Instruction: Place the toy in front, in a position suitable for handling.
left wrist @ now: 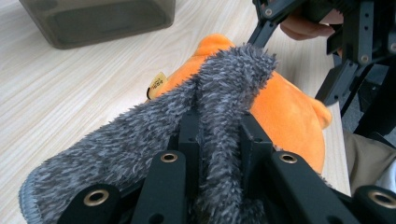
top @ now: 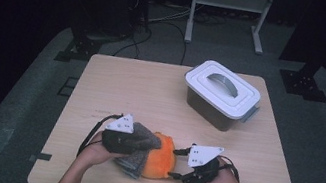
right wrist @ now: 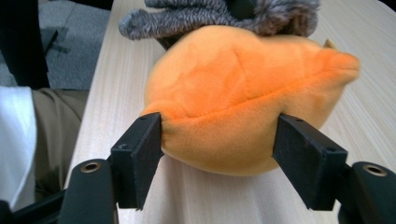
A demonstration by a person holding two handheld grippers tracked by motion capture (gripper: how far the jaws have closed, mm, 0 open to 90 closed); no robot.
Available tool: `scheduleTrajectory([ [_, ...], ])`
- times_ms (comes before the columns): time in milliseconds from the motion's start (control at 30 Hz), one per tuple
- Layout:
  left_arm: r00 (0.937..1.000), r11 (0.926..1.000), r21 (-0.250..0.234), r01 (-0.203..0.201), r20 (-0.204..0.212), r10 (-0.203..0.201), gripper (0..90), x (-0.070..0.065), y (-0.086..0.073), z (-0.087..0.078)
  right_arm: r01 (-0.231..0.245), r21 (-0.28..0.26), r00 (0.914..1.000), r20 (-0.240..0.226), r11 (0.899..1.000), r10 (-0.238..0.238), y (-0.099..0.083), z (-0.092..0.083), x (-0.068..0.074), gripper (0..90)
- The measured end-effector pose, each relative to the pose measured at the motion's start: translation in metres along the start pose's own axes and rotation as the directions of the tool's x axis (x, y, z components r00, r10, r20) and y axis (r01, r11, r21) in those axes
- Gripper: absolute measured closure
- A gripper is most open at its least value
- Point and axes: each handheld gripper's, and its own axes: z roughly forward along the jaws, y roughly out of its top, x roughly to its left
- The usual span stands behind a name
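An orange plush toy [top: 162, 160] lies near the table's front edge, with a grey fuzzy cloth [top: 138, 161] draped over its left side. My left gripper [top: 143, 144] is shut on a raised fold of that cloth [left wrist: 140, 135], its jaws buried in the pile, with the plush [left wrist: 289, 112] just beyond. My right gripper [top: 177, 163] stands open at the toy's right end. Seen from the right gripper [right wrist: 217, 154], the two jaws sit one on each side of the plush [right wrist: 233, 93], touching its flanks. The cloth [right wrist: 196, 16] shows behind it.
A grey container with a white handled lid [top: 221, 94] stands at the back right of the wooden table [top: 141, 87]; its dark wall [left wrist: 102, 21] shows in the left gripper view. A white metal stand [top: 229, 4] is on the floor beyond. The person's lap [right wrist: 51, 121] borders the table's front edge.
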Motion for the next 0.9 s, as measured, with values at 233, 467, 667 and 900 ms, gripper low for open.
scheduleTrajectory([
  [233,0.9995,0.9998,-0.011,0.016,0.028,-0.016,74.6,-0.001,0.002,0.003,-0.024,0.058,0.9986,0.049,0.998,0.021,0.009,0.009,0.005,60.3],
  [467,0.9985,0.9974,-0.071,-0.013,0.051,0.017,74.6,-0.008,0.016,-0.015,-0.191,-0.018,0.9816,-0.005,0.981,0.191,0.013,-0.006,-0.006,75.4],
  [667,0.9904,0.9957,-0.045,-0.081,0.108,0.085,74.5,-0.026,0.03,-0.012,-0.313,-0.071,0.9489,-0.062,0.947,0.309,0.018,-0.015,-0.011,75.7],
  [900,0.9971,0.9997,-0.015,-0.02,0.073,0.021,74.6,-0.009,0.012,-0.009,-0.257,-0.069,0.9663,-0.037,0.964,0.255,0.015,-0.013,-0.01,56.9],
])
